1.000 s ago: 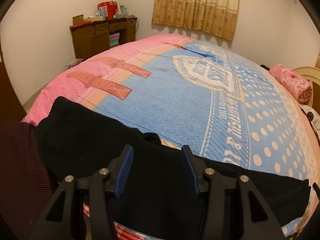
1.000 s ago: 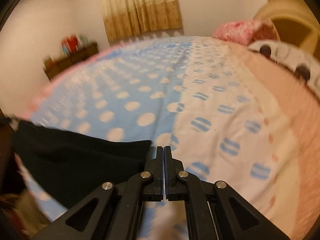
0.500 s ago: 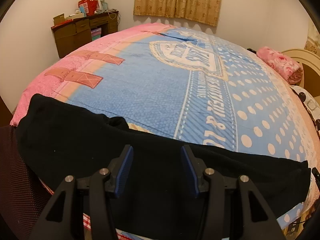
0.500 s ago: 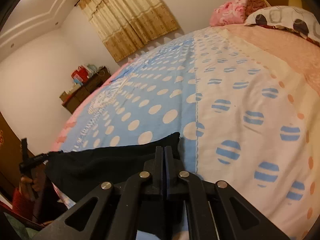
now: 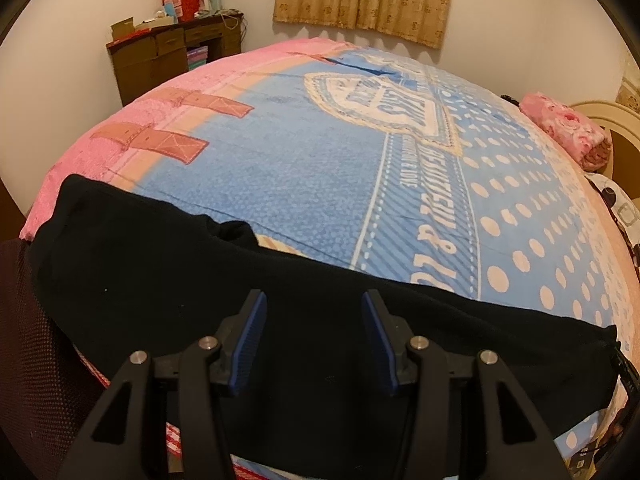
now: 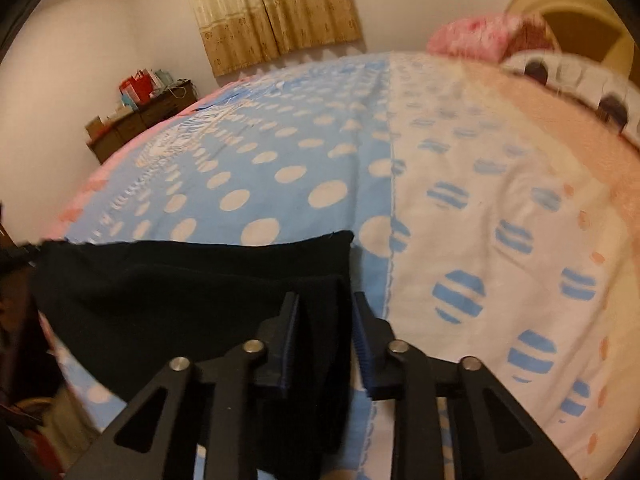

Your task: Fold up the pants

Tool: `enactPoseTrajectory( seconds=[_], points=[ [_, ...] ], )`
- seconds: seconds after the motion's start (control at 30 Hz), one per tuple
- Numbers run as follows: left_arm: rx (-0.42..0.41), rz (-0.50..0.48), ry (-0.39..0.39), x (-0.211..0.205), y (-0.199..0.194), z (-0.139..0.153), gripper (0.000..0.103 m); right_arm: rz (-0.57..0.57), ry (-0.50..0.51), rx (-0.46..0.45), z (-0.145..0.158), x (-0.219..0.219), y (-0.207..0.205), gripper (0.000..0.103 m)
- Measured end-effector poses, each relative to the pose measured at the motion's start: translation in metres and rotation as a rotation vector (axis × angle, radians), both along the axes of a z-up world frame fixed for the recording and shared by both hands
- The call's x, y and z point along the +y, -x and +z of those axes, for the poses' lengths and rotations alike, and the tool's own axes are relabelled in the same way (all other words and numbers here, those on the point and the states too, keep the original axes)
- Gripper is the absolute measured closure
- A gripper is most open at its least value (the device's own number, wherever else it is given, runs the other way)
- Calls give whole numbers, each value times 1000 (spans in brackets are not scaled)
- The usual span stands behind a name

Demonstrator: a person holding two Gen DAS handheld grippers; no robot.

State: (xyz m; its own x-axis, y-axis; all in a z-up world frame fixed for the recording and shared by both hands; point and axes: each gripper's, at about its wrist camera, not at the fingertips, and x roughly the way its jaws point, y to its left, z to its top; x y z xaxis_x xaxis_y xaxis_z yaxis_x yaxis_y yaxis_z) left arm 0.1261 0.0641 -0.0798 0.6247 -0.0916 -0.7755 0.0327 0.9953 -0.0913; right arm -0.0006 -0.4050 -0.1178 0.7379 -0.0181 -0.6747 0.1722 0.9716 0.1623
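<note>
**Black pants laid along the near edge of the bed, both grippers let go**

Left wrist view: Your left gripper (image 5: 313,322) hovered over the pants (image 5: 168,280) with its jaws apart and nothing pinched between the blue pads (image 5: 251,344). The pants lay as a long dark band across the near edge of the bedspread (image 5: 320,168), running from about 9 o'clock, where the wide end sat, to about 4 o'clock, where the narrow end tapered off. A small bunched lump of cloth rose on the far edge at about 11 o'clock from your fingertips. The desk (image 5: 172,56) stood well apart at the far wall, the curtain (image 5: 360,0) at 12 o'clock.

Right wrist view: Your right gripper (image 6: 325,312) had just been opening. Its jaws stood slightly apart with a fold of the pants (image 6: 192,280) between them, yet the pads did not appear to press on it. The narrow end of the garment ended in a squared corner at about 12 o'clock just beyond the fingertips, and the rest stretched away toward 9 o'clock. The pink pillow (image 6: 480,36) lay far off at about 1 o'clock.

Handling, as a judgement: the cloth looked soft, limp and light, likely a knit that would sag and drag rather than hold shape, and cling a little to the bedspread. You would have done best pinching through all layers near the corners of the hem and at the waistband end, lifting both ends together so the middle did not bunch.
</note>
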Motion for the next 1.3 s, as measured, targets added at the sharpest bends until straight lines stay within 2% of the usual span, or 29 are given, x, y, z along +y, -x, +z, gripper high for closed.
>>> enactPoseTrajectory(
  seconds=[0.1, 0.17, 0.4, 0.63, 0.87, 0.93, 1.03, 1.07, 1.1, 1.2, 1.3],
  points=[
    [0, 13, 3, 3, -1, 0, 51, 4, 84, -12, 6, 10, 4, 90],
    [4, 15, 10, 4, -2, -1, 51, 9, 148, -16, 12, 18, 6, 90],
    [4, 4, 3, -1, -1, -1, 51, -18, 221, -49, 22, 25, 9, 90],
    [-13, -3, -13, -3, 0, 1, 51, 12, 96, -51, 16, 11, 8, 90],
    [-17, 35, -32, 9, -6, 6, 51, 31, 100, -17, 13, 13, -2, 93],
    [-35, 65, -46, 21, -7, 15, 50, 23, 130, -78, 29, 14, 0, 94],
    [-68, 119, -70, 38, -8, 25, 45, -32, 136, -199, 58, 5, 10, 94],
    [-81, 140, -76, 45, -8, 28, 43, -84, 165, -230, 66, -1, 14, 103],
    [-88, 157, -78, 50, -8, 30, 43, -114, 173, -237, 67, -7, 14, 103],
    [-87, 189, -78, 61, -9, 29, 43, -177, 28, -198, 48, -46, 13, 103],
    [-74, 196, -101, 64, -9, 22, 43, -217, -20, -145, 25, -55, 21, 102]
  ],
)
